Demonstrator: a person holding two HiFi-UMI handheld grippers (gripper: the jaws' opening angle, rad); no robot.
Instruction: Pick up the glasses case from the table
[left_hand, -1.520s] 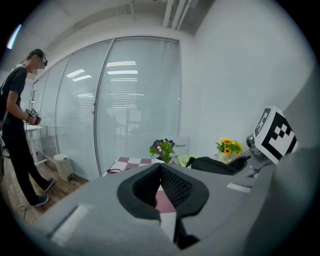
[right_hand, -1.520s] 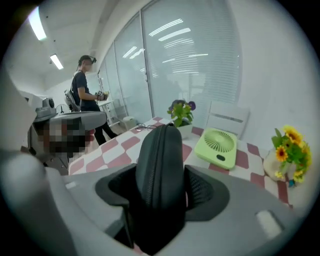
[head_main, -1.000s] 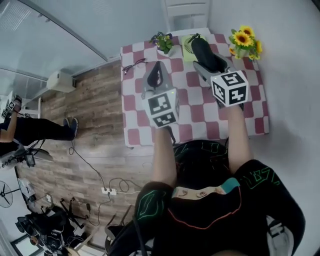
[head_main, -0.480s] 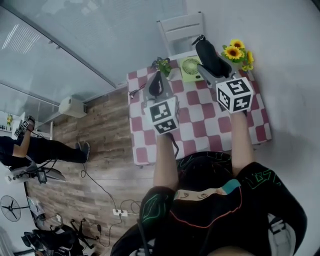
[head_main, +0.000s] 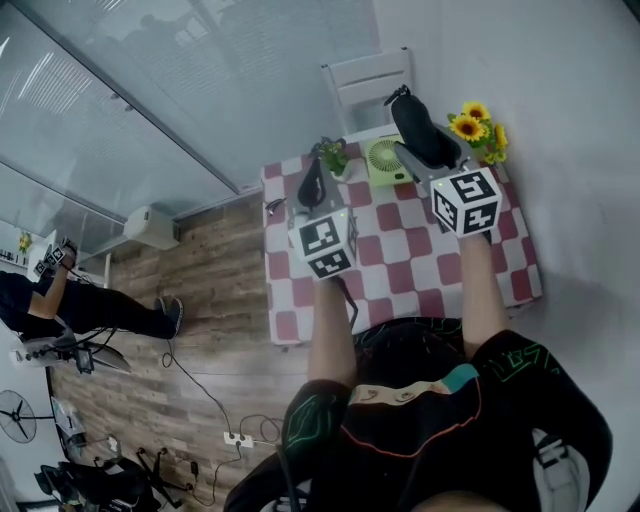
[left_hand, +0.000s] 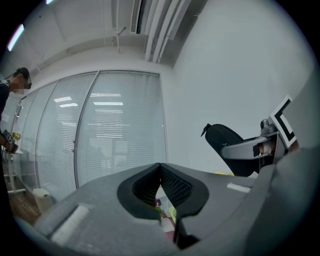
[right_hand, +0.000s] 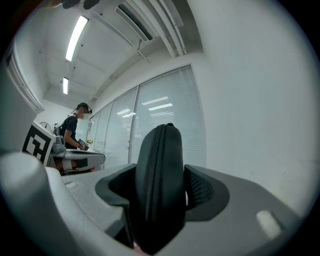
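Note:
The black zipped glasses case (head_main: 420, 125) is held in the air over the far side of the checkered table (head_main: 400, 250), and my right gripper (head_main: 428, 150) is shut on it. In the right gripper view the case (right_hand: 160, 175) stands upright between the two pads and fills the gap. My left gripper (head_main: 311, 185) hovers over the table's left part, shut, with nothing in it. Its pads (left_hand: 172, 182) meet at the tips. From the left gripper view, the case (left_hand: 227, 145) shows at the right.
At the table's far edge stand a green fan (head_main: 383, 160), sunflowers (head_main: 480, 130) and a small plant (head_main: 333, 155). A pair of glasses (head_main: 275, 205) lies at the left edge. A white chair (head_main: 368, 85) stands beyond. A person (right_hand: 75, 125) stands far off.
Both grippers have risen, the right one carrying the case higher above the table. The head view has tilted, so more of the chair and the window wall shows.

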